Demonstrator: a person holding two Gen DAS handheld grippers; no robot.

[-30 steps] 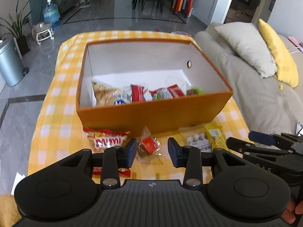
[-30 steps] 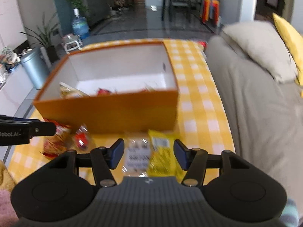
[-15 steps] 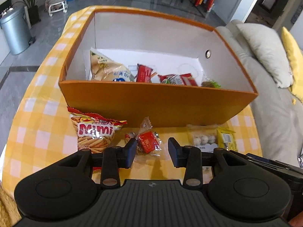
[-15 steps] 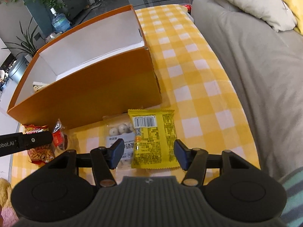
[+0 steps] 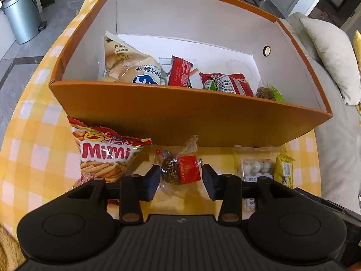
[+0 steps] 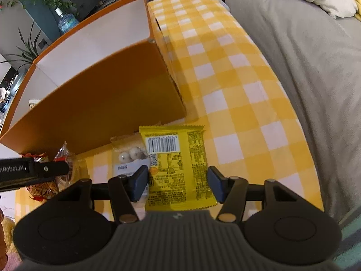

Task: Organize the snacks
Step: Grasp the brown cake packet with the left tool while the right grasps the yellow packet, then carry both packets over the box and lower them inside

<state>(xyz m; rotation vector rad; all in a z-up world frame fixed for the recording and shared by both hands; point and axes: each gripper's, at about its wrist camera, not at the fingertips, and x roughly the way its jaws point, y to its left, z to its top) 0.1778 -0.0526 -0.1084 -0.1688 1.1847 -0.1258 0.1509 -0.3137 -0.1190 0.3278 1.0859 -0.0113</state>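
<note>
- Step in hand: the pick-up. Both tools are poised over loose snacks lying on the tabletop [image 6: 237, 72], in front of the orange box [image 5: 180, 117].
- Left hand-held gripper [image 5: 180, 178] — jaws have just been opening; they now straddle the small clear-wrapped red-and-brown snack [image 5: 180, 169]. Pads sit beside the wrapper, not visibly pressing it; nothing gripped yet.
- Right hand-held gripper [image 6: 177, 183] — jaws apart, one each side of the yellow packet [image 6: 178, 164], which lies flat, barcode side up. Not pinched, as far as can be told.
- The yellow packet overlaps the edge of the clear pack of white balls [image 6: 130, 158]; the Mimi bag [image 5: 106, 155] lies just beside the left tool's target.
- The box already holds several packets along its near wall; four snacks remain outside — task looks partly done.
- Next move, by my judgement: settle each tool lower, close on its own packet, lift above the box's near wall, release inside.
- Watch: crinkly film may slip; right jaw could catch the clear pack too.
</note>
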